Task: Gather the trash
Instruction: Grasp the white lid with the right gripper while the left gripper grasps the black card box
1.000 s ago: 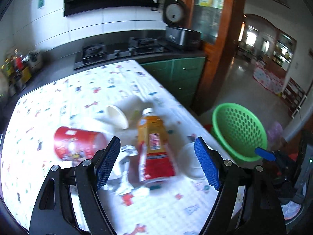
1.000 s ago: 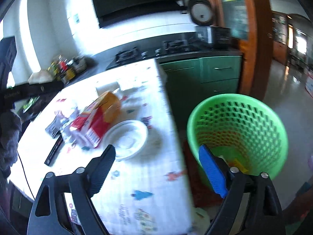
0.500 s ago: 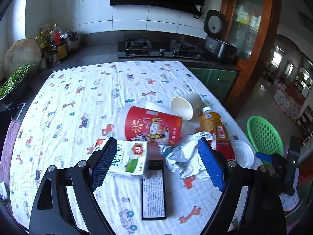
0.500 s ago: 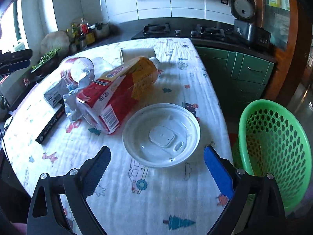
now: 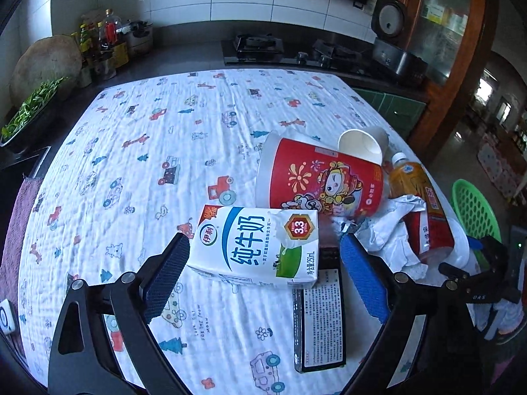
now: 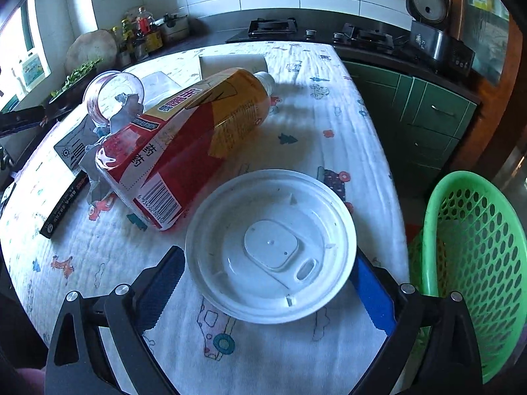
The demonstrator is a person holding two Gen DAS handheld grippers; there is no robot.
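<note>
Trash lies on a table with a printed cloth. My left gripper (image 5: 263,279) is open, its blue pads either side of a white milk carton (image 5: 257,247) lying flat. Behind the carton lie a red noodle cup (image 5: 322,181), a white paper cup (image 5: 362,144), crumpled foil (image 5: 392,233) and an orange-red drink bottle (image 5: 418,197). My right gripper (image 6: 266,293) is open around a white plastic lid (image 6: 273,247). The bottle also shows in the right wrist view (image 6: 184,138). A green mesh basket (image 6: 474,263) stands on the floor to the right.
A flat black box (image 5: 319,316) lies by the carton. The table's right edge (image 6: 392,177) borders green cabinets (image 6: 428,112). A counter with a stove (image 5: 260,46), jars (image 5: 102,42) and a rice cooker (image 5: 392,39) runs behind.
My left gripper moved left and down from the bottle to the milk carton. My right gripper swung from the basket to the table and closed in on the white lid.
</note>
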